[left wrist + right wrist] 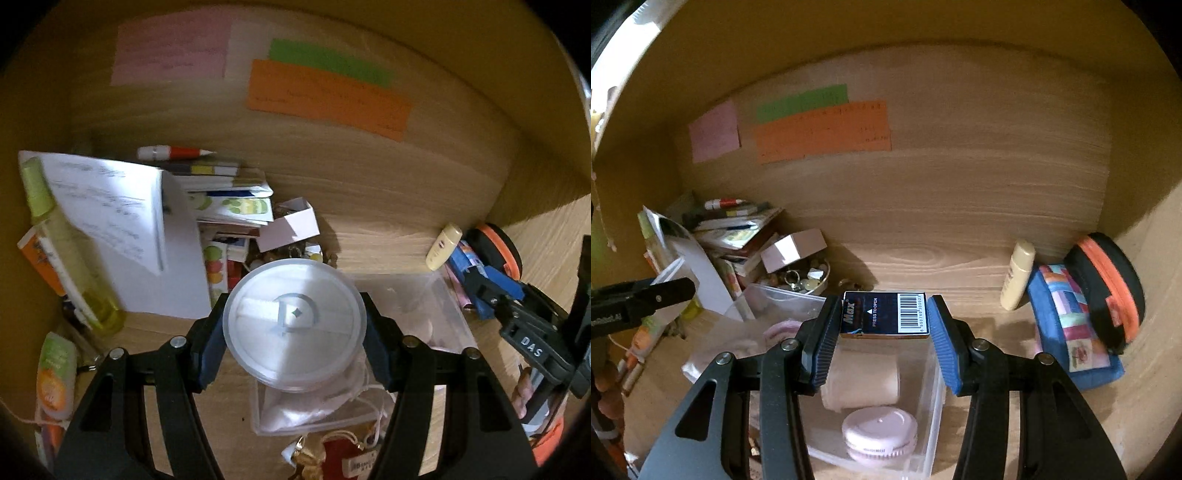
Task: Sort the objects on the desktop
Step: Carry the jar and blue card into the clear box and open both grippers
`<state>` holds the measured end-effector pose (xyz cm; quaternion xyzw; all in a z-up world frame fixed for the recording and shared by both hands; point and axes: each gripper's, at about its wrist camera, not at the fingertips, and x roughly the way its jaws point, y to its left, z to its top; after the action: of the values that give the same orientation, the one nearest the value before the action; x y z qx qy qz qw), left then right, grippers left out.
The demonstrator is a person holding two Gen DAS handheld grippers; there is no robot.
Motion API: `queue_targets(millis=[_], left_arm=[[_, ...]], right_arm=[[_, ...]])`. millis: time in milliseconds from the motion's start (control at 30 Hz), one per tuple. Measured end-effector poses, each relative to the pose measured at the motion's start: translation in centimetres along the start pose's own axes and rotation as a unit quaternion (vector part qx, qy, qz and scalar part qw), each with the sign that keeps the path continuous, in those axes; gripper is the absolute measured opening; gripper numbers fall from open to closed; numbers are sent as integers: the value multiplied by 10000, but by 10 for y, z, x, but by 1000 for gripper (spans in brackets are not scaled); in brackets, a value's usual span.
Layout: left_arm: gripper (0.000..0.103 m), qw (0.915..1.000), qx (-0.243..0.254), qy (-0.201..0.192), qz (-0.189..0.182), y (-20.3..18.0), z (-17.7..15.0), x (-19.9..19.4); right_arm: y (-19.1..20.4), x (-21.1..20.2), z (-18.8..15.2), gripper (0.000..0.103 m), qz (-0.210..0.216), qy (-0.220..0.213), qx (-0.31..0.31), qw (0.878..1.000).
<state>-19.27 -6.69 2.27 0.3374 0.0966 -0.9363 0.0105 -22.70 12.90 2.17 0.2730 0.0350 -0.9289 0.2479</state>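
In the left wrist view my left gripper [295, 325] is shut on a round translucent plastic case [295, 325], held above a clear plastic bin [436, 310] that holds a white drawstring pouch [314, 410]. In the right wrist view my right gripper [884, 317] is shut on a small dark "Max" box with a barcode [884, 314], held above a clear bin [931, 373] that holds a beige cup [864, 380] and a pink round jar [879, 428]. The right gripper also shows at the right edge of the left wrist view [532, 332].
A messy pile of papers, booklets and a red pen [173, 152] fills the back left corner. A yellow-green bottle [74, 266] leans there. A cream tube [1017, 275], blue patchwork pouch [1071, 325] and black-orange case [1108, 288] stand at the back right. Sticky notes [823, 133] hang on the back wall.
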Motion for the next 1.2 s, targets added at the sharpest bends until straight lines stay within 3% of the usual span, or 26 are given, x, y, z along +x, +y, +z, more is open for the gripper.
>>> queue_targets(millis=[300,633,1200], left_arm=[[65,9990,138,412,-108,-8,-1,43],[65,9962,178,834,-159,-6,-7,76],[65,9934,443,1061,-13,-14,-12,84]], right_arm=[[9,47,-5,44,50,564,-230,9981],[4,79,-16,44,-171,950,-359,9947],[4,90,-17,45,-345,1407,-476,9883]])
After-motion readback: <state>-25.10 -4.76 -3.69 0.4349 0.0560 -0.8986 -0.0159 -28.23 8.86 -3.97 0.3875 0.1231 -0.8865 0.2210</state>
